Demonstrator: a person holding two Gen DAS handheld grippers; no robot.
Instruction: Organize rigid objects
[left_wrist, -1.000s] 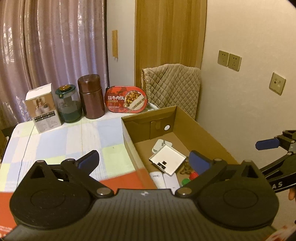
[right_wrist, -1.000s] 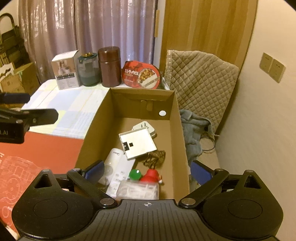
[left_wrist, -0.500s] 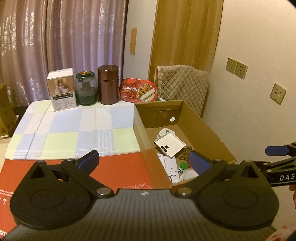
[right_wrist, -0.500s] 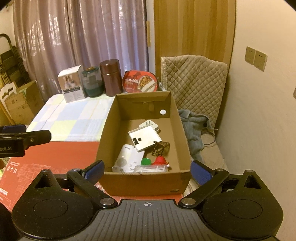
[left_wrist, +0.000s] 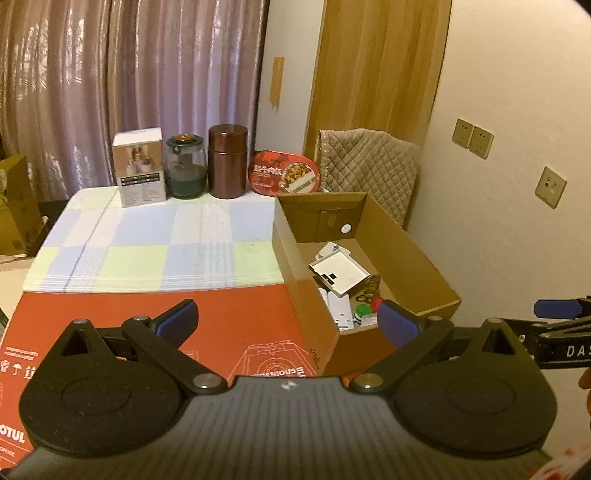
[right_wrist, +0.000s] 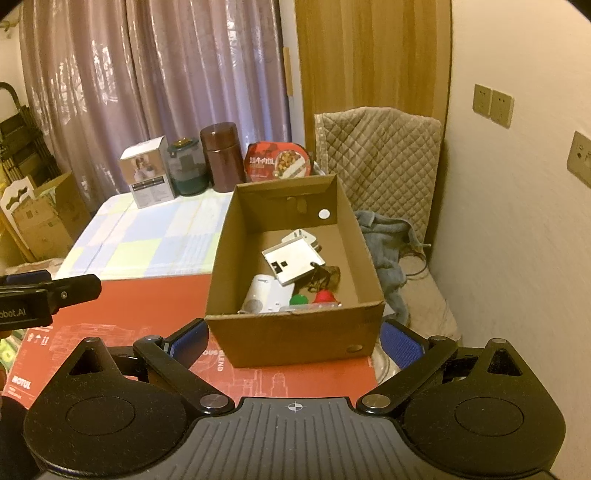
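On red mat, brown cardboard box (right_wrist: 295, 332) — open-topped, cluttered, both grippers (left_wrist: 288, 323) (right_wrist: 293, 338) released — empty.

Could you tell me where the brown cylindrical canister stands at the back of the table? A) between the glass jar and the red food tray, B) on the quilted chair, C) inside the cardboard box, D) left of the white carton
A: the brown cylindrical canister stands upright with the glass jar on its left and the red food tray on its right.

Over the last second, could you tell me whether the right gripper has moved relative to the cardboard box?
Yes. The right gripper has pulled back toward the person: the cardboard box now sits wholly ahead of its open fingertips, near wall in view.
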